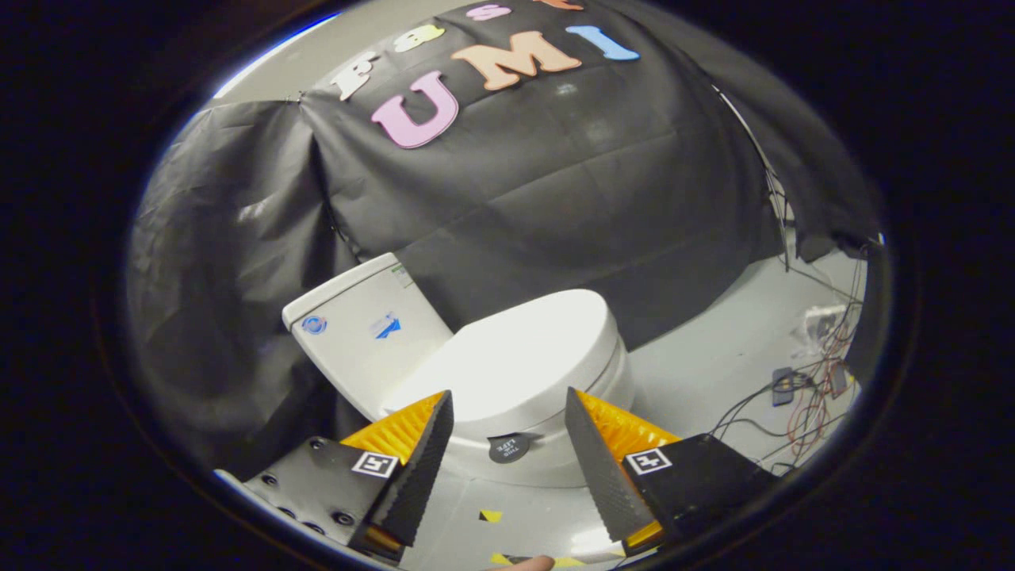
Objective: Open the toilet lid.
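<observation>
Nearest the camera, the gripper point(507, 444) presents its two fingers point(420, 468) spread wide apart, their ribbed inner faces turned toward each other and nothing held between them. Each finger carries an orange wedge behind its black pad and a square printed marker at its base, presumably so that the tool can be tracked. The open stance suits an approach: the gap is aimed at the front of the toilet point(507, 381), leaving room to take the lid's edge between the pads.

On the pale floor point(714, 365) just below the fingers lie small yellow and black tape marks point(490, 516), probably position references. A rounded, skin-toned tip, possibly a fingertip, shows at the floor's near edge; it is too small to identify with confidence.

Just ahead of the fingers, and framed between their tips, stands the toilet. Its lid point(515, 357) lies flat and closed on the bowl, so the task is judged not yet begun. A dark round tab point(509, 448) hangs at the lid's front edge, centred in the gap, likely fitted as a grasping point.

Beyond the lid rises the tank point(365, 325), bearing small blue stickers. Toward the floor's right edge, well apart from the toilet, loose cables point(801, 396) and small devices lie scattered. The black cloth wall point(555, 182) closes the scene behind.
</observation>
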